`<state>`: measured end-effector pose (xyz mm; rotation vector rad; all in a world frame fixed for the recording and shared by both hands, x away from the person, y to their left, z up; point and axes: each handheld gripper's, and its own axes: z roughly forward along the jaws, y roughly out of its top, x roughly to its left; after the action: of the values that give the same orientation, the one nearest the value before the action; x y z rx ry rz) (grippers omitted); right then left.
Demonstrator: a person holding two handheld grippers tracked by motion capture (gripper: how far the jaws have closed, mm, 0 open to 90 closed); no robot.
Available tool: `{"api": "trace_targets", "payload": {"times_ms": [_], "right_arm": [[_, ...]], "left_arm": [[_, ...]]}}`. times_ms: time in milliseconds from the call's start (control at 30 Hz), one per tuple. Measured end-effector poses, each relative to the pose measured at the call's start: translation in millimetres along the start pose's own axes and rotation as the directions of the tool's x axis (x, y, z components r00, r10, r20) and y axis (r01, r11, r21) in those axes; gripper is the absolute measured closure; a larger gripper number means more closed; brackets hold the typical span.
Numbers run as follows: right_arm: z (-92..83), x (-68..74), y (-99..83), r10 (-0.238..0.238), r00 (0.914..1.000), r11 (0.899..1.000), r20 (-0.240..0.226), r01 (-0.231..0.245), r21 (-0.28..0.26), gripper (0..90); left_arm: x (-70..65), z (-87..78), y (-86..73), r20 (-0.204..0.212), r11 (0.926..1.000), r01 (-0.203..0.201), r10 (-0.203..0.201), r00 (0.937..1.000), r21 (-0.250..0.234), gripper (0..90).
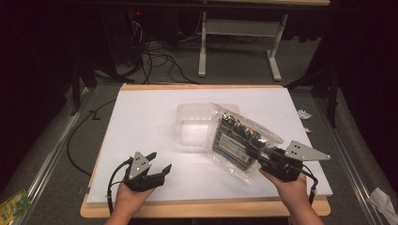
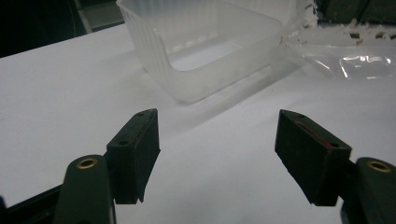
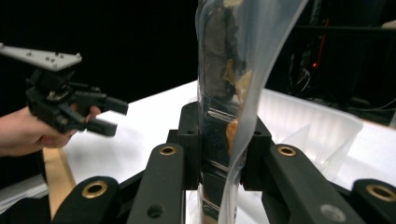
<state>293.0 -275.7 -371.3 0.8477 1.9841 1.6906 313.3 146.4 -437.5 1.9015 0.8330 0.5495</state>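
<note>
Clearly right claw [image 3: 219, 154] clamped on clear bag [image 1: 241, 136], dark contents blurred, left claw [image 2: 217, 154] open, empty, container [image 2: 205, 42] cropped

**Free room and obstacles on my desk [image 1: 141, 117]**
The left and near parts of the white surface lie bare around my left hand-held gripper [image 1: 158, 169]. The clear tub [image 1: 195, 124] stands mid-desk, blocking forward passage; the clear bag [image 1: 241, 136], clamped in my right hand-held gripper [image 1: 257, 154], leans against it, closing the right side.
</note>
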Motion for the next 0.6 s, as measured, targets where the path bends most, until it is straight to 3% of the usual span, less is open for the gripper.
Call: {"api": "trace_targets", "payload": {"times_ms": [267,600], "right_arm": [[9.8,-3.9,18.9,-0.012,0.9992,0.999,0.038,0.013,-0.033,76.0],[23.8,-13.9,41.1,-0.03,0.9973,0.998,0.068,0.033,-0.047,75.9]], "left_arm": [[1.5,-3.8,1.3,0.005,0.9998,0.009,-0.008,1.0,-0.02,30.7],[0.5,-1.9,0.8,0.013,1.0,-0.005,0.005,0.9999,-0.008,30.6]]}}
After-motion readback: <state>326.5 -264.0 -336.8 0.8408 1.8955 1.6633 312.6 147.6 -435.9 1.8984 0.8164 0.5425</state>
